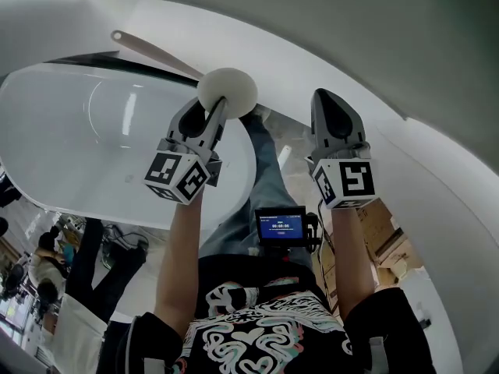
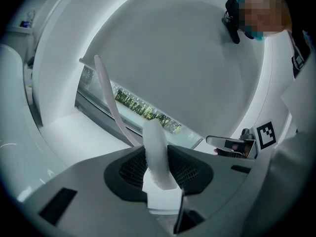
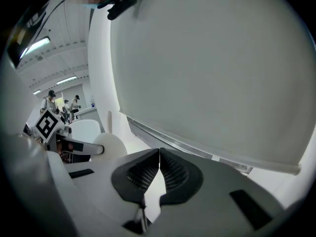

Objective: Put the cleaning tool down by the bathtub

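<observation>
The cleaning tool is a round white pad (image 1: 227,90) on a long pale handle (image 1: 152,51) that reaches up and to the left. My left gripper (image 1: 216,111) is shut on the pad's edge; in the left gripper view the pad (image 2: 157,152) stands edge-on between the jaws, with the handle (image 2: 111,102) rising beyond it. The white oval bathtub (image 1: 78,131) lies below and to the left of that gripper. My right gripper (image 1: 331,100) hangs to the right of the pad, shut with nothing in it (image 3: 159,167). The right gripper view also shows the pad (image 3: 111,147) off to its left.
A grey curved wall (image 1: 351,29) rises behind the tub. Several people (image 1: 47,263) stand at the lower left. A small screen device (image 1: 281,226) hangs at my chest, and cardboard boxes (image 1: 386,236) sit on the floor at the right.
</observation>
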A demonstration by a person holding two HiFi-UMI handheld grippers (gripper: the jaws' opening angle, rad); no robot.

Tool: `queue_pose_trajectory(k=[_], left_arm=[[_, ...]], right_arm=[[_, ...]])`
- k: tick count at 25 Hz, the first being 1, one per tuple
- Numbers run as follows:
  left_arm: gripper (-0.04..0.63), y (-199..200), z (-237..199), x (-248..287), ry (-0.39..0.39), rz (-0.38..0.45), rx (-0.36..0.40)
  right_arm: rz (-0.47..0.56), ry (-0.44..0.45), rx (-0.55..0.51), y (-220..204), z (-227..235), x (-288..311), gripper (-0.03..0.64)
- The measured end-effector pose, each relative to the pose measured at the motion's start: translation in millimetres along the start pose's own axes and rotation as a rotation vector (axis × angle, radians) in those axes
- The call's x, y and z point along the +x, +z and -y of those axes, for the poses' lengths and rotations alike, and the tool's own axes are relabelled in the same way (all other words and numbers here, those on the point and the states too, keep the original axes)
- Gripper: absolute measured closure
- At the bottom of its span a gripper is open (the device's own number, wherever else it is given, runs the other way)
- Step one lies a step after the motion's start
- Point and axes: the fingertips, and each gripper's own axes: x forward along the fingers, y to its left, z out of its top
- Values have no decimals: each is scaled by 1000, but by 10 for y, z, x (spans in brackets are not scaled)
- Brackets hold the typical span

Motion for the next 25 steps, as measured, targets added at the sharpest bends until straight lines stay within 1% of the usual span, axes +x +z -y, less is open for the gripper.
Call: queue_pose_trajectory(k=[3, 8, 12, 17, 25], left_arm=[[463, -90, -58, 31, 8, -7, -23], [463, -220, -159, 177, 7, -14, -44], [463, -397, -229, 312, -2, -36, -65], [463, -522, -346, 463, 3, -54, -90], [463, -635, -414, 630, 0, -87, -110]], right_arm=[[-24, 1, 7, -114, 17, 69, 589], [-41, 15, -13, -278, 51, 236, 589], [-66, 20, -5, -477, 53, 309, 589], [-94, 26, 4, -652, 74, 442, 589], [-122, 34, 22, -787, 108, 585, 589]])
